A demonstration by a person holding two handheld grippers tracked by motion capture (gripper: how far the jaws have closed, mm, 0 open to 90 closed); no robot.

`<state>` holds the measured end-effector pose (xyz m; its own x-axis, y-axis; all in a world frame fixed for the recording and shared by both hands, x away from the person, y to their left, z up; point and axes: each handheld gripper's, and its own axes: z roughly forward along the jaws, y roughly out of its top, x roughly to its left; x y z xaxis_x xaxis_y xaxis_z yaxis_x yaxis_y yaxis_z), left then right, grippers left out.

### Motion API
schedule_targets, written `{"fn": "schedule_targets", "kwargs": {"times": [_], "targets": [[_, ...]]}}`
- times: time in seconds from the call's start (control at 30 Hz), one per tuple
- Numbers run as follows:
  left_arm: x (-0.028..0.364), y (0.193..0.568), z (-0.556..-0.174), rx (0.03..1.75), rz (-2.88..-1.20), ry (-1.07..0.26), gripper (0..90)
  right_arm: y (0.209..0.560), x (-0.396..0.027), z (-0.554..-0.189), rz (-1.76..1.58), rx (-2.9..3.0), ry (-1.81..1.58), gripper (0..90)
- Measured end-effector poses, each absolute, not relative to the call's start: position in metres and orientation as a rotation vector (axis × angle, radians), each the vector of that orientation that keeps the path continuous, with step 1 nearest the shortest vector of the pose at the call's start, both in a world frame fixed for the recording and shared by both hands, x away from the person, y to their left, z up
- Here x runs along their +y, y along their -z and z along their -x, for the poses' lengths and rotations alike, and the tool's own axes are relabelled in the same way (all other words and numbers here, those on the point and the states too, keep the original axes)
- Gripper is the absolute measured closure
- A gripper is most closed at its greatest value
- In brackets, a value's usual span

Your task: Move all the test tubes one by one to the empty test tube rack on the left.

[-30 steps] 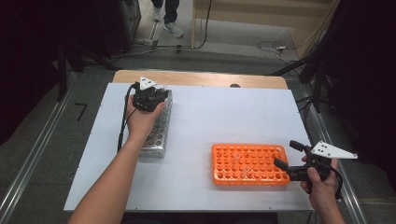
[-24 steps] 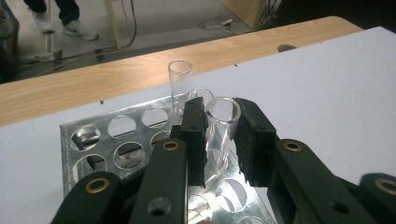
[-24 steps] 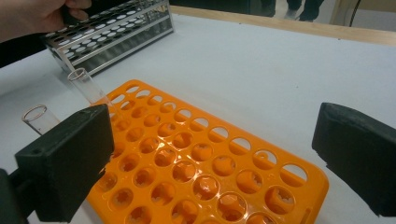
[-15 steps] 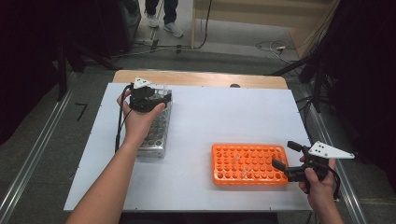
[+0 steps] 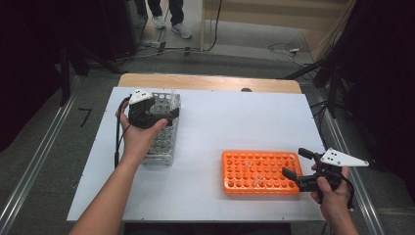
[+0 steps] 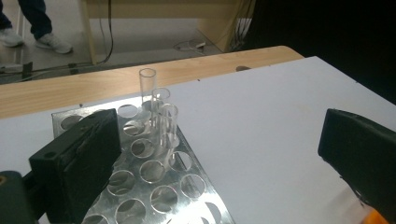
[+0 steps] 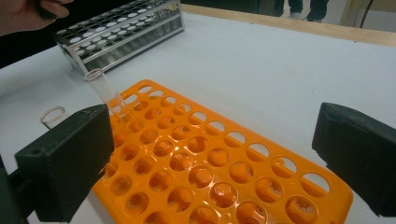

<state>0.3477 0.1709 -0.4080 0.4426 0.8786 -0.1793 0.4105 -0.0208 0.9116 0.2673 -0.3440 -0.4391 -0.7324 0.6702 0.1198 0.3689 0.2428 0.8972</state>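
A metal tube rack stands at the table's left, and three clear glass tubes stand upright in holes at its far end. My left gripper hovers over that rack, open and holding nothing; in the left gripper view its jaws stand wide apart, short of the tubes. An orange tube rack lies at the front right. My right gripper is at its right end, open and empty. A clear tube leans in the orange rack's far holes, and a second tube shows behind the left jaw.
The white table top has a wooden strip along its far edge. Cables run across the floor beyond, where a person's feet stand. Metal rails run along both sides of the table.
My left gripper has shifted a little to the left and toward the person over the metal rack. The right gripper has hardly moved.
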Motion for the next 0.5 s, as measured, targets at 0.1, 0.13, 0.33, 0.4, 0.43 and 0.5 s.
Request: {"fn": "schedule_targets", "kwargs": {"times": [0.1,0.13,0.33,0.4,0.43,0.5], "targets": [[0.171,0.407,-0.338,1.133,-1.625,-0.540,0.0,0.439,-0.342,-0.267,-0.964,2.230,-1.489,0.0],[0.171,0.406,-0.335,1.127,-1.628,-0.538,0.0,0.438,-0.341,-0.267,-0.964,2.231,-1.496,0.0],[0.170,0.401,-0.311,1.098,-1.625,-0.539,0.0,0.437,-0.337,-0.265,-0.966,2.236,-1.510,0.0],[0.170,0.400,-0.304,1.090,-1.623,-0.536,0.0,0.437,-0.335,-0.265,-0.967,2.239,-1.520,0.0],[0.170,0.400,-0.299,1.085,-1.620,-0.534,0.0,0.436,-0.335,-0.265,-0.969,2.239,-1.522,0.0],[0.169,0.399,-0.292,1.074,-1.630,-0.541,0.0,0.436,-0.333,-0.264,-0.965,2.244,-1.524,0.0]]}}
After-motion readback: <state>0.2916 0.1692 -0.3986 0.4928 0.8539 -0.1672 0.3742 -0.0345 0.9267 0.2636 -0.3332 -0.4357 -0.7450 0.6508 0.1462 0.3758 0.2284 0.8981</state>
